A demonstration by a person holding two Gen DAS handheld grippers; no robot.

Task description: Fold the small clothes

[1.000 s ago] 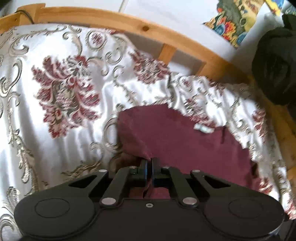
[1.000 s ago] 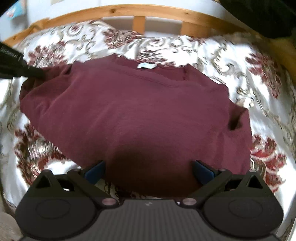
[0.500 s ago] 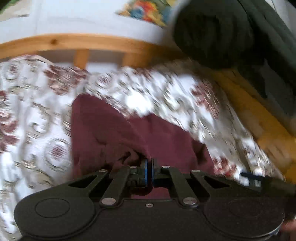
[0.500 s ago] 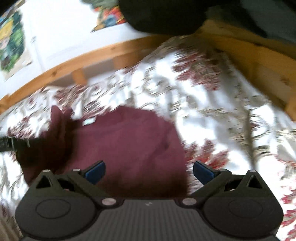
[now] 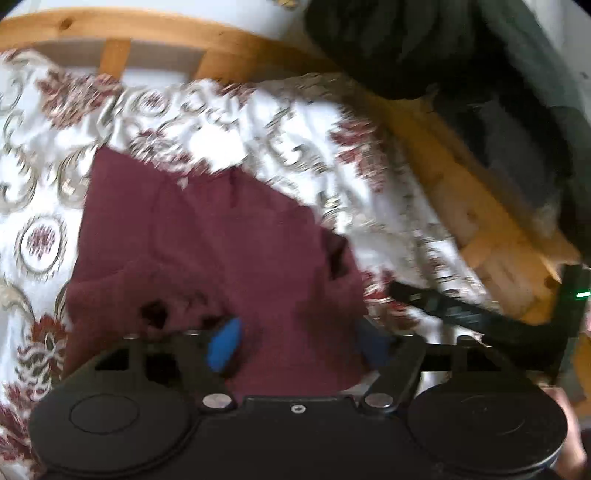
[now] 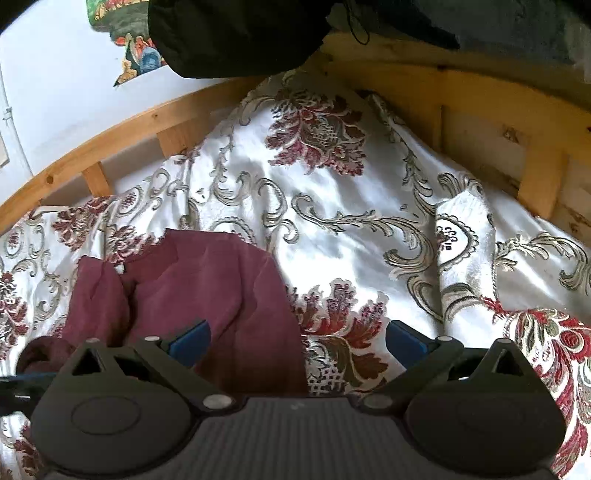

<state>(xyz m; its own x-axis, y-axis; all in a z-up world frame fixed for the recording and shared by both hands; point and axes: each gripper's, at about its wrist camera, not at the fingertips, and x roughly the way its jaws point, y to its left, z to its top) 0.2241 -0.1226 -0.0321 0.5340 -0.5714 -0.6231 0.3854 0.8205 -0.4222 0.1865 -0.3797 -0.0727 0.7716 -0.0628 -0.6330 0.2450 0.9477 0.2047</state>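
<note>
Dark red top (image 6: 207,295). White cover (image 6: 332,229) with dark red flowers and grey-gold curls. Yellow-brown wooden frame (image 6: 122,129). Black grippers with blue pads (image 5: 223,343). Black cloth (image 6: 236,33) up high. White wall (image 6: 55,92) with a bright, many-coloured picture (image 6: 136,55).

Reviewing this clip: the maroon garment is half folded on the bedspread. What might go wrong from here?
1. The left gripper has just been opening; the folded flap of the maroon garment looks rumpled and may spring back.
2. The satin-like bedspread is wrinkled, so the garment could slide or fold unevenly.
</note>
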